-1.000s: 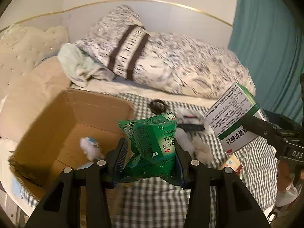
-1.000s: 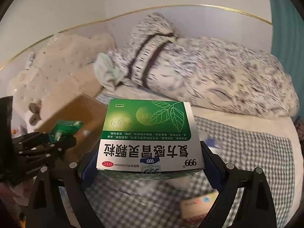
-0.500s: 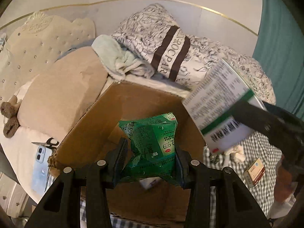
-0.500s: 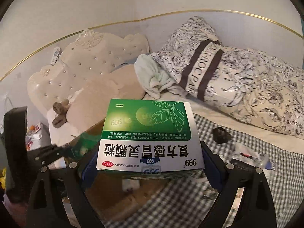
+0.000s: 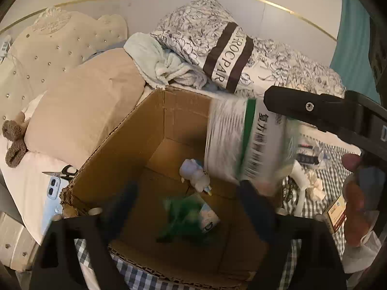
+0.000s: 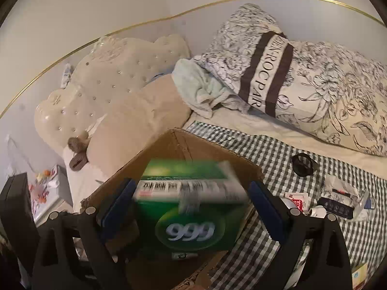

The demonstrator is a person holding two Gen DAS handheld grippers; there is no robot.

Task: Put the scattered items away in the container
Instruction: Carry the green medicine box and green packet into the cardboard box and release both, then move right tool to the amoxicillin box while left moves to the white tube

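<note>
An open cardboard carton (image 5: 121,159) stands on the bed, seen too in the right wrist view (image 6: 183,145). My left gripper (image 5: 187,188) hangs over it with its jaws opening and nothing pressed between them. A crumpled green packet (image 5: 186,217), blurred, lies loose below on the carton floor beside a white wad (image 5: 194,172). My right gripper (image 6: 191,184) is open over the carton's right rim. The green and white medicine box (image 6: 188,207) sits blurred and tipped between its fingers (image 6: 266,207), with a gap on each side. From the left wrist this medicine box (image 5: 246,142) hangs over the carton.
Scissors (image 5: 64,171) and a phone (image 5: 52,188) lie left of the carton by a beige pillow (image 5: 79,111). On the checked cloth (image 6: 278,159) to the right lie a black ring (image 6: 303,164), several small packets (image 6: 336,193) and a small orange box (image 5: 336,211). A hand (image 5: 353,193) holds the right gripper.
Both grippers swung left over the carton and opened. The green packet dropped out of the left jaws into the carton. The medicine box tipped forward, loose between the right fingers.
</note>
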